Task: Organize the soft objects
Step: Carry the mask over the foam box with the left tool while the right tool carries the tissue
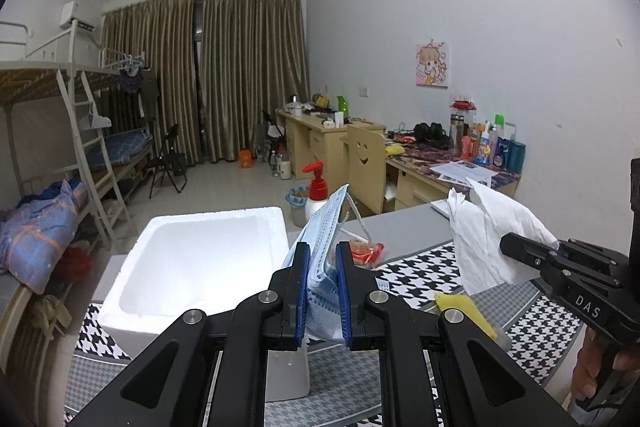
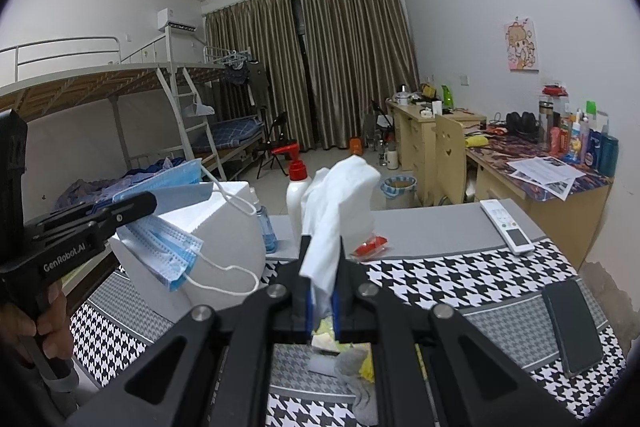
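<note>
My left gripper (image 1: 322,251) is shut on blue face masks (image 1: 320,227), held above the table just right of the white foam box (image 1: 192,259). In the right wrist view the masks (image 2: 168,247) hang from the left gripper (image 2: 154,201) in front of the foam box (image 2: 232,227). My right gripper (image 2: 322,247) is shut on a white tissue (image 2: 336,195), held above the table. The left wrist view shows this tissue (image 1: 484,231) in the right gripper (image 1: 506,241). A yellow cloth (image 1: 464,311) lies on the houndstooth mat below it.
A white pump bottle with red top (image 2: 298,187), a small blue bottle (image 2: 266,227) and a red packet (image 2: 370,245) stand behind. A white remote (image 2: 506,225) and a black phone (image 2: 574,327) lie at right. A grey cloth (image 2: 356,371) lies near me.
</note>
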Available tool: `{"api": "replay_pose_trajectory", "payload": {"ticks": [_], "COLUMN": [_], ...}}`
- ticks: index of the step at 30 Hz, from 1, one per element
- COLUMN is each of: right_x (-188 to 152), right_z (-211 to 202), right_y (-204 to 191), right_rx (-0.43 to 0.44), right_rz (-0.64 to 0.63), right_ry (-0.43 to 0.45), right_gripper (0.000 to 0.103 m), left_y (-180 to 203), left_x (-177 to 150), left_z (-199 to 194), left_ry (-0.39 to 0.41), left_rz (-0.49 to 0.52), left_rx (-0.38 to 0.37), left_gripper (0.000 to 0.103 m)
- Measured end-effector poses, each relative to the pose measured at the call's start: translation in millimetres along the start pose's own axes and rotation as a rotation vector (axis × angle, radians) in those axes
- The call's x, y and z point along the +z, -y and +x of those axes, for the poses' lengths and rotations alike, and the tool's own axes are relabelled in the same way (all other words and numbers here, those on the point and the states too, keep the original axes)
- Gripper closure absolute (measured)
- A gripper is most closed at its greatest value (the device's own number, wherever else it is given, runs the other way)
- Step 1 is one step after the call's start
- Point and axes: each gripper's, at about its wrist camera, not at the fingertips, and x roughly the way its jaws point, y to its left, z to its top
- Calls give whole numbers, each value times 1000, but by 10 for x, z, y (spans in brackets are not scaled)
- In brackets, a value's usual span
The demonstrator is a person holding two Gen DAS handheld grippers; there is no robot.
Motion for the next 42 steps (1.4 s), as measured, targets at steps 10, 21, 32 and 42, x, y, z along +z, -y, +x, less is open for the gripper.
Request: {"api": "replay_pose_trajectory", "payload": {"ticks": [10,21,32,42], "right_x": [81,155,246,323], "right_z": [98,201,275,361], "right_y": [-118,-250,-488,-705], "right_rx": [25,63,124,162], "right_rz": [-19,-31,-65,-106], "right_ry": [-7,-8,1,-14], "right_gripper": [93,93,93,93], "left_y": [-84,-269,-448,-589], "left_x": [70,130,185,207], "left_z": [26,4,-35,5], "left_ry": [15,37,52,33], "left_rz": [-7,-31,-59,-83], "left_rx": [17,65,117,179], "left_gripper": [89,89,89,89]}}
